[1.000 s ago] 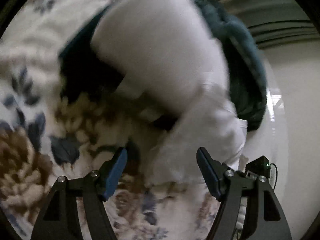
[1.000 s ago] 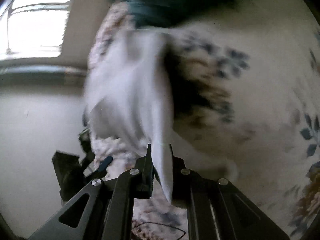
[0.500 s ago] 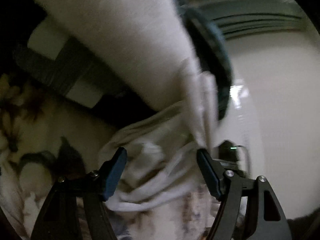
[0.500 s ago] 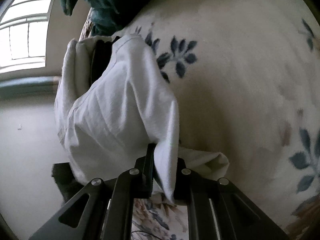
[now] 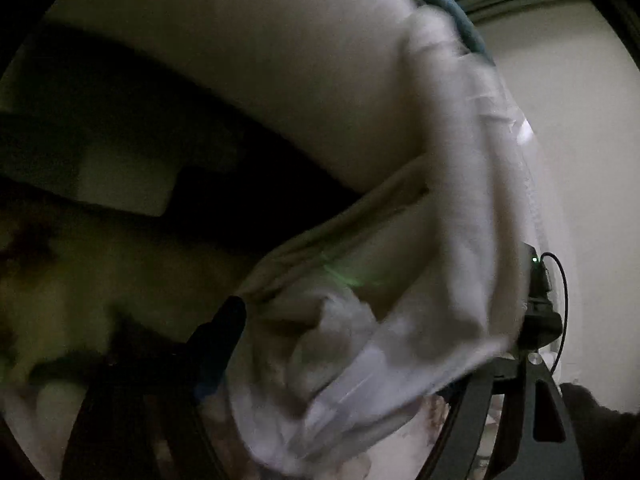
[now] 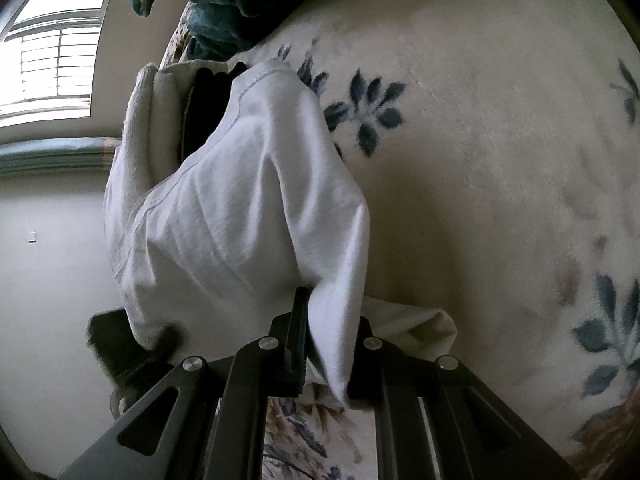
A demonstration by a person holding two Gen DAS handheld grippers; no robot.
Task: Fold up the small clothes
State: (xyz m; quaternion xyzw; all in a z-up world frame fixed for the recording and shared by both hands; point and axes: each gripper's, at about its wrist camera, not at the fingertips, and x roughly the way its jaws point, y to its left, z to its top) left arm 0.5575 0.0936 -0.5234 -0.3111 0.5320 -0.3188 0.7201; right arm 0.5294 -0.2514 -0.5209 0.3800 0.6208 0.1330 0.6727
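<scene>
A small white garment (image 6: 240,208) hangs bunched over the floral bedspread (image 6: 500,160). My right gripper (image 6: 328,344) is shut on a fold of its lower edge. In the left wrist view the same white garment (image 5: 400,300) fills the space between my fingers. My left gripper (image 5: 348,344) is open; its left fingertip (image 5: 224,328) shows dark against the cloth, and the right fingertip is hidden behind the cloth. The view is dim and blurred.
A dark teal cloth (image 6: 224,4) lies at the far edge of the bed. A white folded pile (image 5: 240,60) rises behind the garment. A window with blinds (image 6: 48,52) and a pale wall lie beyond the bed.
My left gripper has pushed in low and close, so the white garment now lies between its open fingers and covers the right one. My right gripper keeps its hold and has raised the cloth slightly.
</scene>
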